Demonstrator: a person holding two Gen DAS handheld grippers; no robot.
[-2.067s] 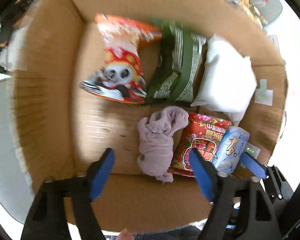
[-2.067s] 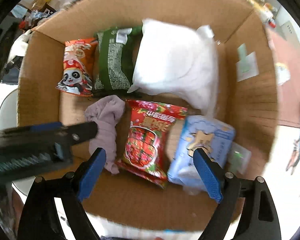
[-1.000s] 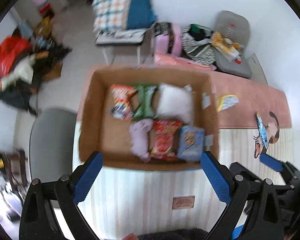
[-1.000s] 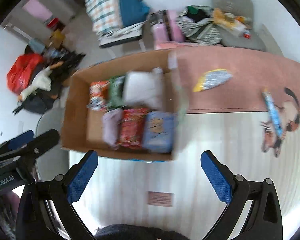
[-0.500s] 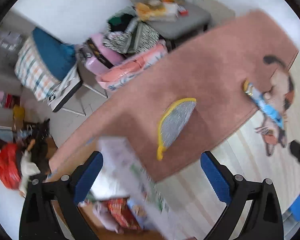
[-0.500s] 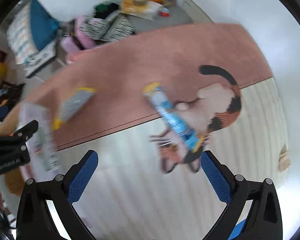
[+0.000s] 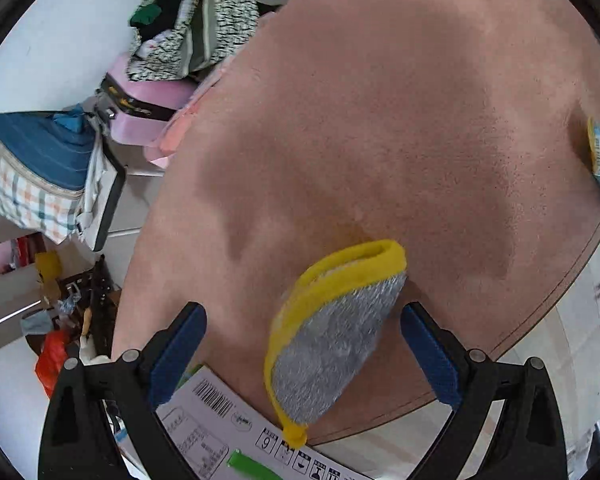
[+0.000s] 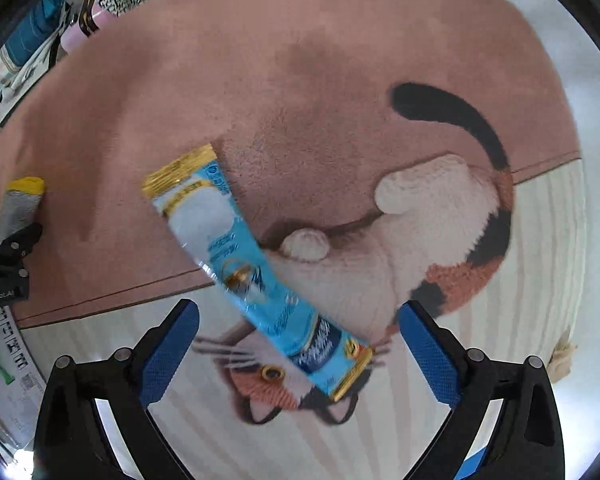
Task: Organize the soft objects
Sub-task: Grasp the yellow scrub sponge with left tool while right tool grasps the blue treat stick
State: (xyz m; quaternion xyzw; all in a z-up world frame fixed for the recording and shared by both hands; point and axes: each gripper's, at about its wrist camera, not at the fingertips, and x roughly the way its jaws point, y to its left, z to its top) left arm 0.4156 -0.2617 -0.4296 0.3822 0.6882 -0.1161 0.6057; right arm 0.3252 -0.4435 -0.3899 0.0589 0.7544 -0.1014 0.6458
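A grey scrub pad with a yellow rim lies on the pink rug. My left gripper hovers over it, open, its blue fingers on either side of the pad without touching. The same pad shows at the left edge of the right wrist view. A long blue and white packet with gold ends lies slantwise across the rug's cat picture. My right gripper is open above the packet's lower end, nothing held.
A box flap with printed labels and a barcode pokes in below the left gripper. Beyond the rug stand a pink case, a checked bag and piled clothes. The calico cat picture covers the rug's right part.
Both grippers have left the cardboard box and swung right and down over the rug. The left now brackets the scrub pad, the right hangs over the blue packet. Both stayed open.
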